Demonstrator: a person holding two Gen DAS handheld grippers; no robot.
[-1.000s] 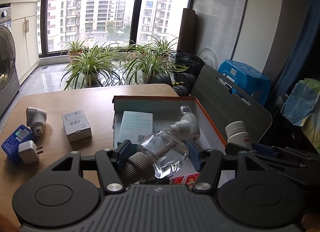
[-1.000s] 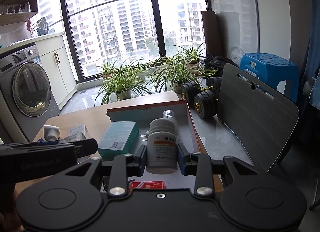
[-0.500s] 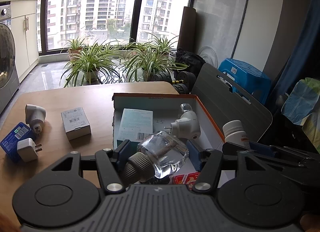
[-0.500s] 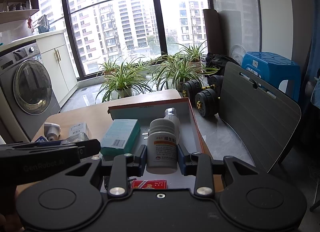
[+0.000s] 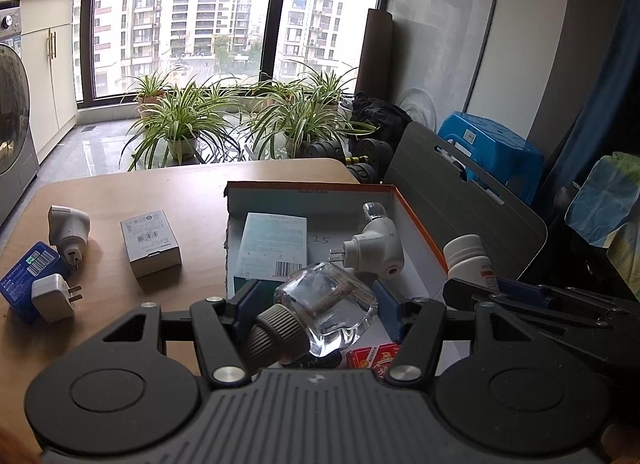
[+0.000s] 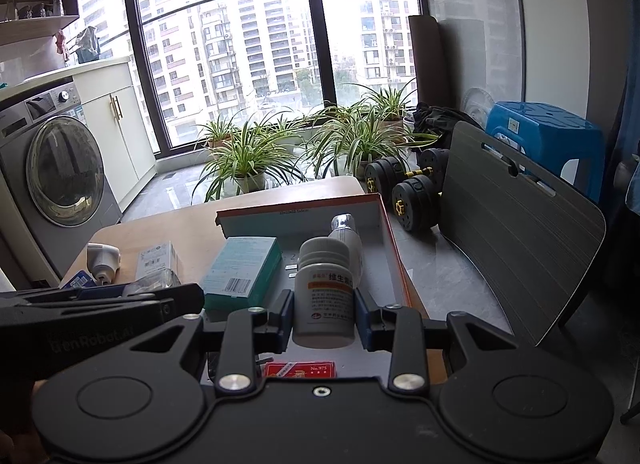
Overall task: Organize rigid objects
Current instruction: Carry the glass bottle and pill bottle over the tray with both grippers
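Observation:
My left gripper point(image 5: 316, 304) is shut on a clear glass bottle point(image 5: 326, 306) with a ribbed grey cap, held tilted above the near end of the open cardboard box point(image 5: 420, 224). My right gripper point(image 6: 323, 314) is shut on a white pill bottle point(image 6: 324, 296) with an orange label, held upright over the same box point(image 6: 394, 256); it also shows in the left wrist view point(image 5: 468, 256). Inside the box lie a teal carton point(image 5: 272, 248), a white plug-in device point(image 5: 376, 244) and a red card pack point(image 5: 372, 356).
On the wooden table point(image 5: 180, 192) left of the box lie a grey carton point(image 5: 150, 242), a white plug-in device point(image 5: 68, 228), a blue box point(image 5: 28, 276) and a white charger point(image 5: 54, 298). A grey board point(image 6: 516, 216), dumbbells point(image 6: 404, 188) and potted plants point(image 5: 180, 124) stand beyond.
Both grippers have drawn back a little and risen slightly with their bottles. The grips are unchanged.

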